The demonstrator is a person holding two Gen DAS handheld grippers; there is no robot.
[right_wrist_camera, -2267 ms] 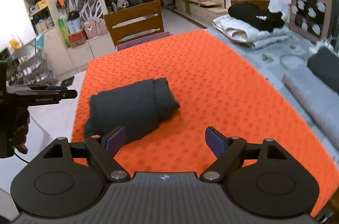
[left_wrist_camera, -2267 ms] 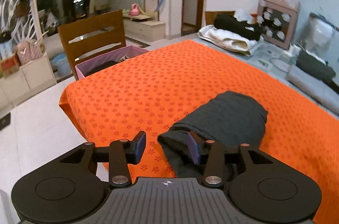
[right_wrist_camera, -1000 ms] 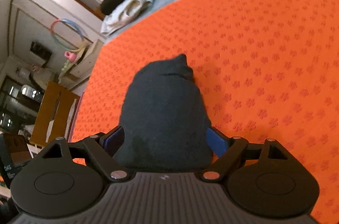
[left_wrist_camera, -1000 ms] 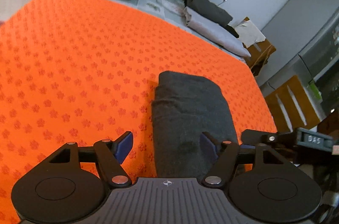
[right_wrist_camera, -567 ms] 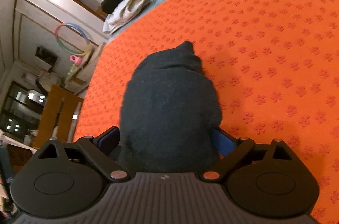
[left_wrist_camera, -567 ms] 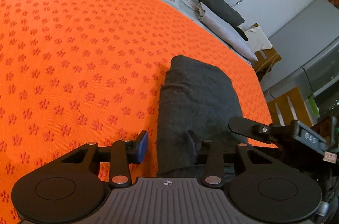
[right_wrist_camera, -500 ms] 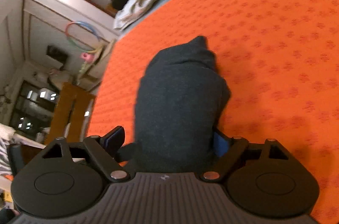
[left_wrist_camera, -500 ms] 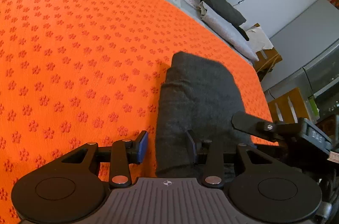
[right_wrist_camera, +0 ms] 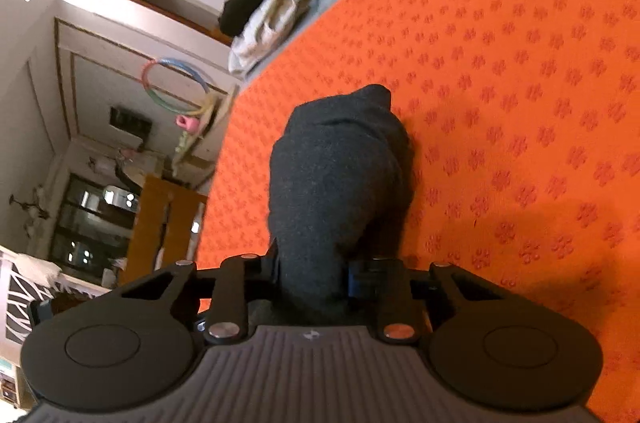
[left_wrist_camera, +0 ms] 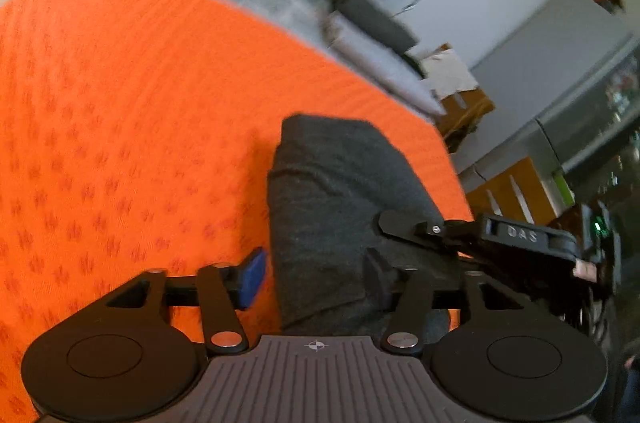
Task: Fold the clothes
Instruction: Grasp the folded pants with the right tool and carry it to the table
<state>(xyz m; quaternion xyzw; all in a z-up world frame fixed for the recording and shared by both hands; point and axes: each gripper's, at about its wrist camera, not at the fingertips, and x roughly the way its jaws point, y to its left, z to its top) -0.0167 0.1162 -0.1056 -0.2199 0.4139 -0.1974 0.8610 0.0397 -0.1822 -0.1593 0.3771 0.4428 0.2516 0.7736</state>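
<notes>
Two claws work one dark grey folded garment [right_wrist_camera: 336, 183] on the orange patterned surface [right_wrist_camera: 520, 83].

Nearest, right wrist view: right claw [right_wrist_camera: 314, 277], jaws just drawn in, pinches the near end of the bundle, cloth bunched tight between the pads.

Left wrist view: left claw [left_wrist_camera: 316, 273], jaws just parted again, straddles the near end of the same garment [left_wrist_camera: 340, 191] with the blue left pad [left_wrist_camera: 252, 275] standing clear of the cloth; no grip evident. The right claw's finger [left_wrist_camera: 408, 223] lies across the cloth just beyond.

Middle: the bundle lies near the surface's edge on the chair side, a rounded fold at its far end.

Far: white and dark clothes [right_wrist_camera: 276, 7] heaped past the surface's end; wooden chair [right_wrist_camera: 168, 223] off its left side.

Step judged: taking hold of the folded bundle, folding apparently done or nearly so. Next move likely calls for the left claw to clamp as well, so the bundle lifts without unrolling.
</notes>
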